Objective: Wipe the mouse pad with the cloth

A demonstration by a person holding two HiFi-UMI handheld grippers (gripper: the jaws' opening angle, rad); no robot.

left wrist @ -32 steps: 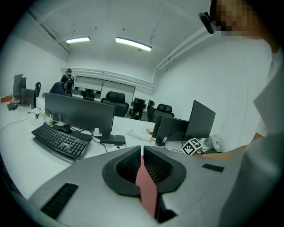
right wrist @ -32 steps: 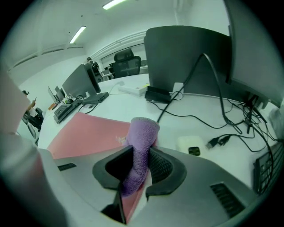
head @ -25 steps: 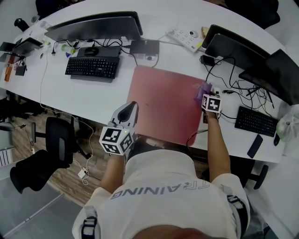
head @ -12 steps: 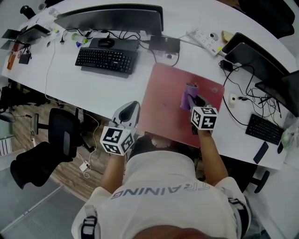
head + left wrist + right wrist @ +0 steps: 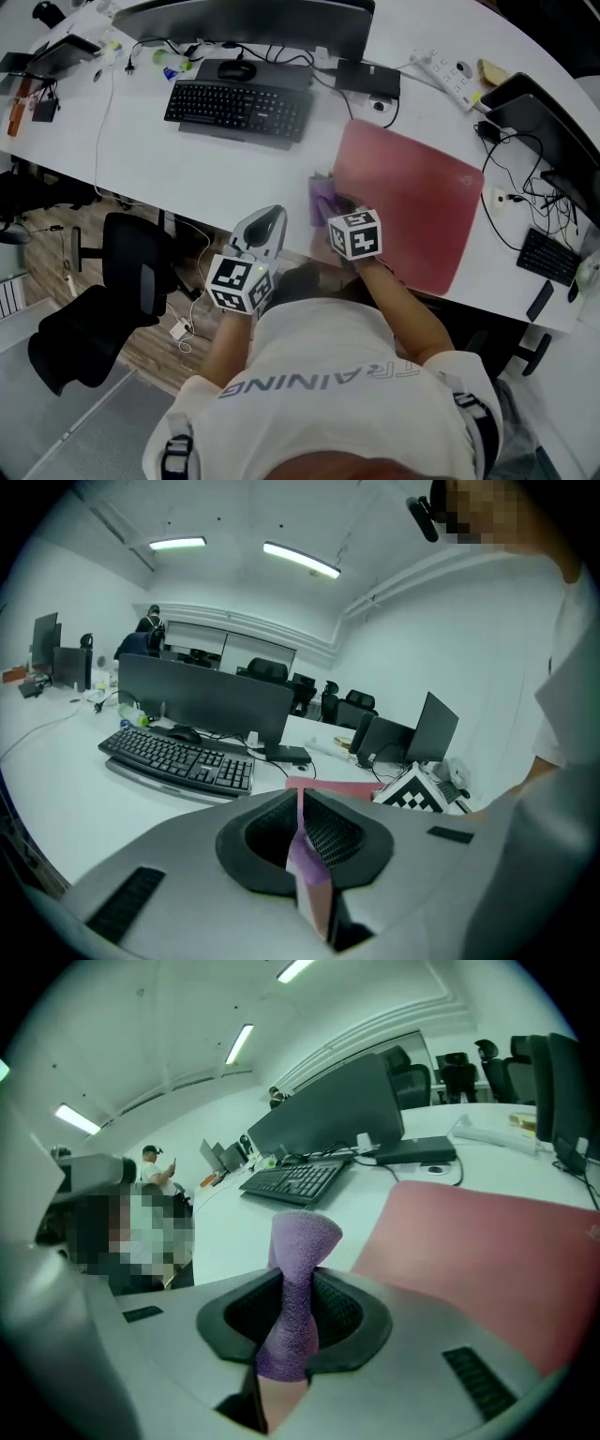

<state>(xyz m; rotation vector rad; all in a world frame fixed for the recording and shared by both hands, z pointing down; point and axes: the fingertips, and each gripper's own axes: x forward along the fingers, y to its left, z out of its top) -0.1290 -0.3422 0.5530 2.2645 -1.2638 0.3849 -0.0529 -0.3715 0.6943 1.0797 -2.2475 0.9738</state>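
Mouse pad [image 5: 412, 197] beside keyboard [image 5: 239, 108], cloth [image 5: 322, 198] alongside

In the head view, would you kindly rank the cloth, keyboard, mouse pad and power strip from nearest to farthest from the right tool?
1. Cloth, held in the right tool.
2. Mouse pad, just to its right.
3. Keyboard, upper left.
4. Power strip, top right.

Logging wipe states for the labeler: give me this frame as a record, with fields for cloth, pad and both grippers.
right gripper: jaws shut on the cloth, at the left edge of the mouse pad
cloth: purple, bunched, poking out past the jaws
mouse pad: red, flat on the white desk
left gripper: jaws shut, empty, near the desk's front edge, apart from the mouse pad
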